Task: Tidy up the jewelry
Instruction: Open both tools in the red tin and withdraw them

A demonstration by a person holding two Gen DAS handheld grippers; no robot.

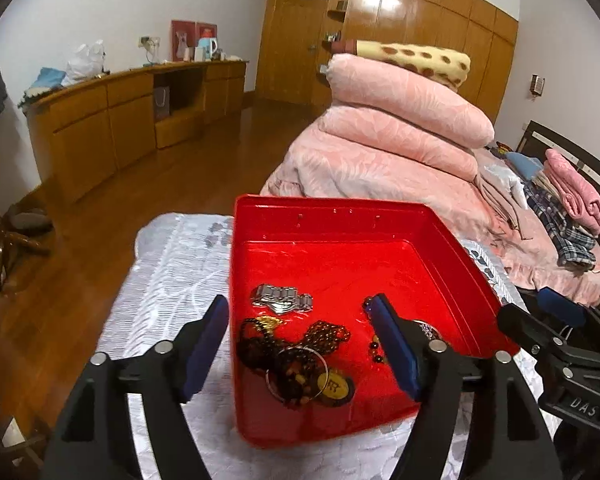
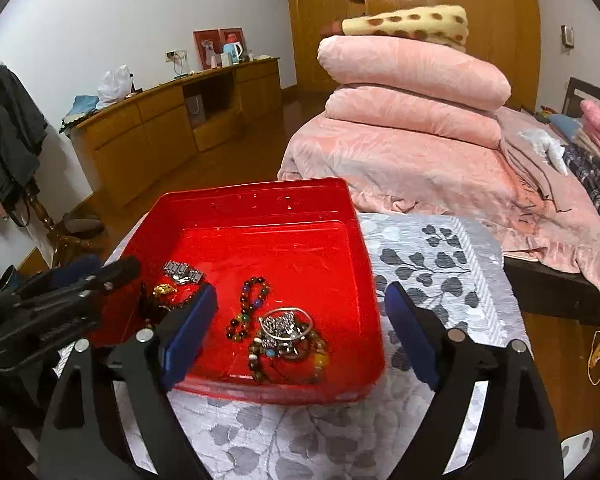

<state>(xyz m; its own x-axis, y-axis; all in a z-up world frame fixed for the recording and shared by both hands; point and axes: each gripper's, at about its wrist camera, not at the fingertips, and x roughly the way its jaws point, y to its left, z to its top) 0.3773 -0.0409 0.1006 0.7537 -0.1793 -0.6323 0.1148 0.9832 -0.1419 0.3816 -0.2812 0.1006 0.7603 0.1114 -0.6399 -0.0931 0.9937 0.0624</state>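
The counter in front of me is covered by a grey-white cloth with a leaf pattern. One red tray rests directly on this cloth, toward the counter's left side.

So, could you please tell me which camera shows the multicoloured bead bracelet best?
The right wrist view: the bead bracelet lies unobstructed on the red tray floor. In the left wrist view, a claw finger covers most of it, leaving a few beads visible.
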